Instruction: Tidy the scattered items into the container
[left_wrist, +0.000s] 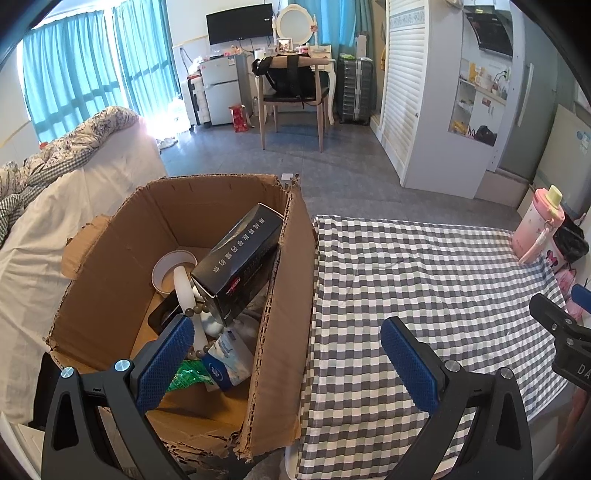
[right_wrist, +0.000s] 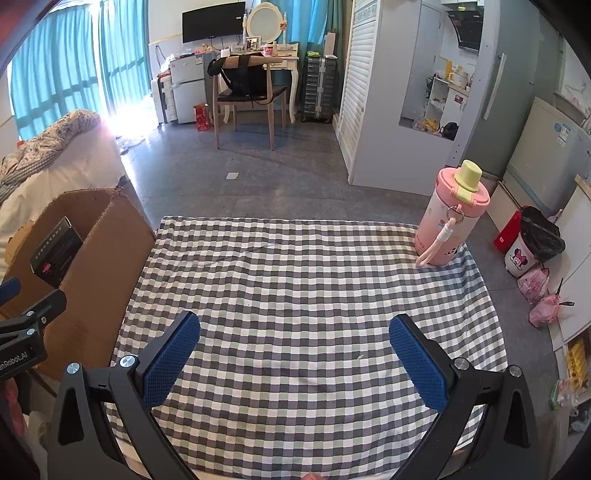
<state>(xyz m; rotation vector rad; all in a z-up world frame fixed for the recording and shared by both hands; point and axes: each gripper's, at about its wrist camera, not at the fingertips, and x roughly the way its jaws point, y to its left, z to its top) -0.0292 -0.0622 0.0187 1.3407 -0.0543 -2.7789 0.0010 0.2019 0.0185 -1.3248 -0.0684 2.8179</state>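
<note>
Cardboard box (left_wrist: 177, 258) fills the left wrist view, standing just beside the left edge of the bench (left_wrist: 424, 295) with its checked cloth. The left gripper (left_wrist: 286, 339) hangs with its fingers (left_wrist: 166, 358) wide apart and empty, one over the box's open mouth, the other over the cloth. Inside the box I count one black carton (left_wrist: 240, 266) leaning on the wall nearest the bench, one white bowl (left_wrist: 171, 269), one white ring (left_wrist: 184, 291), one string of beads (left_wrist: 201, 347), one blue-and-white packet (left_wrist: 227, 362) and one green wrapper (left_wrist: 188, 376). One pink bottle (left_wrist: 539, 225) stands at the bench's far right corner, well apart from these fingers.

Over to the right wrist view: the right gripper (right_wrist: 293, 350) hovers above the middle of the bench (right_wrist: 295, 280), fingers (right_wrist: 421, 365) spread and holding nothing. The pink bottle (right_wrist: 454, 218) is upright, long axis vertical, ahead and to the right of these fingers, near the bench's far right corner. It's the only item on the cloth, so I judge it the last to tidy, and the right gripper is clearly the nearer. The cardboard box (right_wrist: 92, 266) sits off the bench's left edge, so the carry would cross the whole cloth.
</note>
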